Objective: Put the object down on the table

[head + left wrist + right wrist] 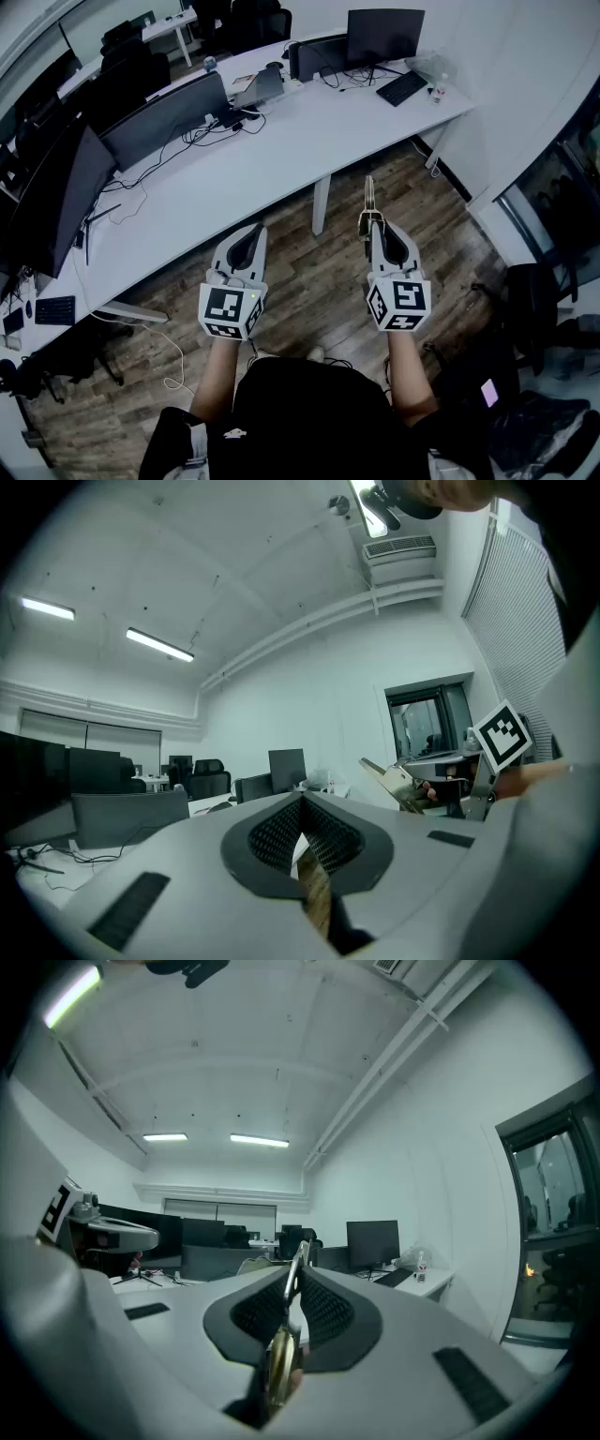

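**Object in right gripper, in the air, not on the table**

Object [368, 195]: thin, flat, tan-metal piece. I can't tell what it is. It's clamped edge-on in the right gripper [373, 221], with its long end sticking out past the jaw tips toward the table [281, 141]. It touches nothing else and hangs over the wood floor [319, 272], short of the table's near edge.

Right gripper view: jaws closed on the object [294, 1274], pads pressed on both flat sides, rest of it running back between them.

Left gripper [260, 228]: jaws closed, tips meeting, nothing between them. Its own view shows only floor through the gap behind the tips. It also catches the object [392, 784] off to its right, tilted.

Around:
- Near strip of the table ahead of the right gripper is bare.
- Table leg [321, 204] stands between the two grippers, farther out.
- Monitor [164, 120] with cables [211, 131] sits left of centre, another monitor [56, 202] at far left.
- Third monitor [384, 36] and keyboard [401, 88] are at the far right end.
- Nothing stands between the object and the bare tabletop.

Pose: both grippers held out in front of me, side by side and well apart, marker cubes toward me, jaws pointing at the table. Forearms roughly parallel. Right sits slightly farther forward.
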A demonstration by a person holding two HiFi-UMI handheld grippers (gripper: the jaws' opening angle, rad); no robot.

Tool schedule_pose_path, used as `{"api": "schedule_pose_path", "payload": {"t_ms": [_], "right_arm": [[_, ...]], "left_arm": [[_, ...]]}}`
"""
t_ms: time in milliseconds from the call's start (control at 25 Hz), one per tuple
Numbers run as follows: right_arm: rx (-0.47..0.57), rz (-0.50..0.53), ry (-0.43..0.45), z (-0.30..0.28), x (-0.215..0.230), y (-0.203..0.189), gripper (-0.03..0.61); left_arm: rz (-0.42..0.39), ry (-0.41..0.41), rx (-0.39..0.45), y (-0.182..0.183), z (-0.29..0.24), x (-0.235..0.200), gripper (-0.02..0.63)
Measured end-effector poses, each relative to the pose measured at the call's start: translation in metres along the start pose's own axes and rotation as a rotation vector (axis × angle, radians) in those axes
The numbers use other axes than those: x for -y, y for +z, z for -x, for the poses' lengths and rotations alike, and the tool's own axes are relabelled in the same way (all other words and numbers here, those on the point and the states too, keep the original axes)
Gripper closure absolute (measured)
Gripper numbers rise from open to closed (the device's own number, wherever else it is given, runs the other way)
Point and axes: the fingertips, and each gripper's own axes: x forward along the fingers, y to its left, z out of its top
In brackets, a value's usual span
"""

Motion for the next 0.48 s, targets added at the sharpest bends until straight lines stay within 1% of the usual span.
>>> {"api": "schedule_pose_path", "payload": {"t_ms": [280,480], "right_arm": [[0.009,-0.016,0.02,0.003,0.015,0.0,0.535],[0.012,-0.016,0.021,0.002,0.019,0.004,0.535]], "left_arm": [[-0.006,-0.019,-0.007,0.002,-0.014,0.02,0.601],[0.002,-0.029,0.003,0.006,-0.02,0.024,0.601]]}}
